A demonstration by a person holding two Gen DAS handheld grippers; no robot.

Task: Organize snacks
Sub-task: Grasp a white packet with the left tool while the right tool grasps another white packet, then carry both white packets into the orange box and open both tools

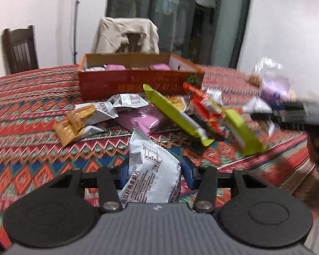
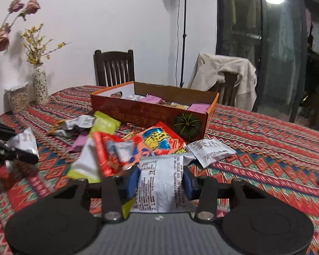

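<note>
My left gripper [image 1: 154, 173] is shut on a white snack packet [image 1: 153, 170] with black print, held above the patterned tablecloth. My right gripper [image 2: 160, 180] is shut on a similar white packet [image 2: 159, 182]. An open red cardboard box [image 1: 138, 82] stands behind a loose pile of snacks; it holds pink and white packets and also shows in the right wrist view [image 2: 151, 112]. The pile has green bars [image 1: 176, 116], a red packet [image 2: 161, 140], a pink packet [image 1: 144, 121] and gold-and-white packets [image 1: 83, 121]. The right gripper shows blurred at the right of the left wrist view [image 1: 287, 114].
The table [image 2: 255, 131] carries a red zigzag cloth. A vase with dried flowers [image 2: 40, 85] and a jar [image 2: 18, 97] stand at the far left. Wooden chairs [image 2: 113, 68], one draped with a beige jacket [image 2: 227, 74], stand behind. A white packet [image 2: 210, 150] lies right of the pile.
</note>
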